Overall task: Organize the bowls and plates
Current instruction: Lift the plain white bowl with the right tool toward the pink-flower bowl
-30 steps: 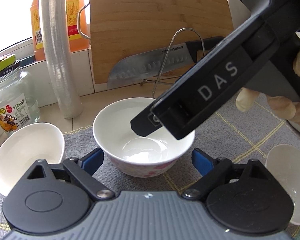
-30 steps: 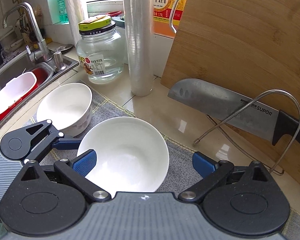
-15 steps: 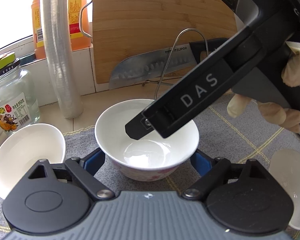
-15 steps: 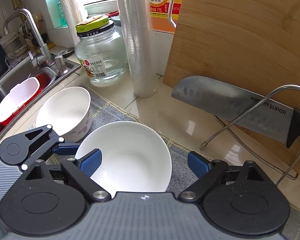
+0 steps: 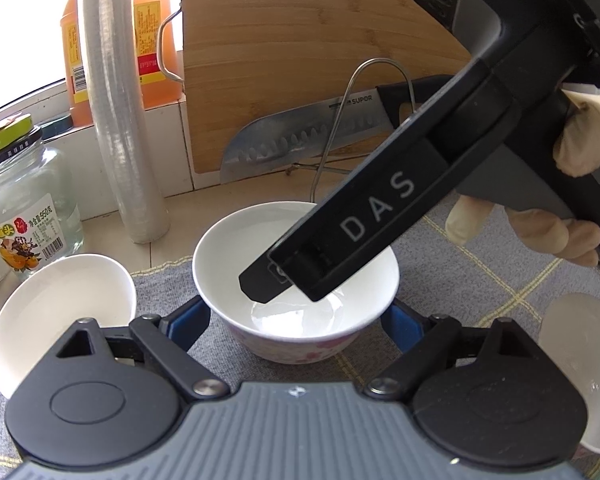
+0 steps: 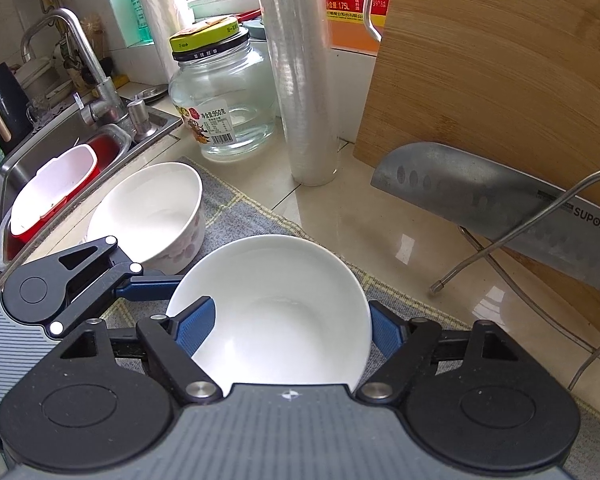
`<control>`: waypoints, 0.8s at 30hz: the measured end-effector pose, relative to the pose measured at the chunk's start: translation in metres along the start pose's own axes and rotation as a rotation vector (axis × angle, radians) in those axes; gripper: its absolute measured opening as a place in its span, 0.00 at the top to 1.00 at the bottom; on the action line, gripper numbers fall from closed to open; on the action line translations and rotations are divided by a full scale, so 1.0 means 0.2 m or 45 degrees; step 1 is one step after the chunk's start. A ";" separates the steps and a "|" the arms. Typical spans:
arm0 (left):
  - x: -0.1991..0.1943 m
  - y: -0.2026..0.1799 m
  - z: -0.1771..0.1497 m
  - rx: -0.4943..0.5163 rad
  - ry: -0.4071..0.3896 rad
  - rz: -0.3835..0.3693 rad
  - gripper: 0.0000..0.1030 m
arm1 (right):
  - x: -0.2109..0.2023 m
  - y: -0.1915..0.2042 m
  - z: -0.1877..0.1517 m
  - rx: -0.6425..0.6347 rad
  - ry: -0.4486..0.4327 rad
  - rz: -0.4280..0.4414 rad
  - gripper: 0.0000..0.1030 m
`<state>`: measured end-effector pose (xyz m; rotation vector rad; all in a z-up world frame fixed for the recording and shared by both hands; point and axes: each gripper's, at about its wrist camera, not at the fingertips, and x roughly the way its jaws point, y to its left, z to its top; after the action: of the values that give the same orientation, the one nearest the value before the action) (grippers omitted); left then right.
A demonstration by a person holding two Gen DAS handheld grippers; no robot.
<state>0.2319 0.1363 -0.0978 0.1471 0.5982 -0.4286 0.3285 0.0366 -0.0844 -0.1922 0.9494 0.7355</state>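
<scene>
Two bowls sit on the grey cloth (image 5: 480,280) in my left wrist view. At lower left the plain white bowl (image 5: 56,312) lies tilted beside the glass jar (image 5: 24,216), where it was a second ago. At centre the pink-patterned bowl (image 5: 296,264) stands upright between the blue pads of my left gripper (image 5: 296,320); the jaws stand wide, one pad on each side of the bowl's base, and I cannot tell whether they touch it. They look much as they did a second ago. The right gripper's black finger, marked DAS, reaches down from the upper right into this bowl and has sunk lower than before. A gloved hand (image 5: 572,184) holds that tool at the right edge. A translucent white dish (image 5: 580,360) lies at lower right, partly cut off.

In the right wrist view, the sink (image 6: 32,168) with a red-and-white tub fills the left edge. Next comes the tilted bowl, then the left gripper's black linkage at lower left. At centre, the right gripper (image 6: 292,328) has just been closing: the left pad now lies inside the pink-patterned bowl's rim and the right pad presses outside, where earlier it stood clear. The knife (image 6: 480,200) leans on the cutting board (image 6: 500,72) at right, unchanged.
</scene>
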 end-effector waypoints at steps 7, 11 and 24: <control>-0.01 -0.02 0.00 0.034 -0.006 0.013 0.11 | -0.01 -0.01 0.00 0.018 0.017 0.013 0.17; -0.01 -0.02 0.00 0.040 -0.005 0.011 0.11 | -0.01 -0.02 0.00 0.035 0.034 0.027 0.17; -0.02 0.01 0.01 0.047 0.015 -0.010 0.11 | -0.01 -0.11 0.04 0.189 0.071 0.137 0.16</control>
<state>0.2310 0.1386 -0.0944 0.1826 0.6027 -0.4469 0.3466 0.0236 -0.0827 -0.0319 1.0697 0.7582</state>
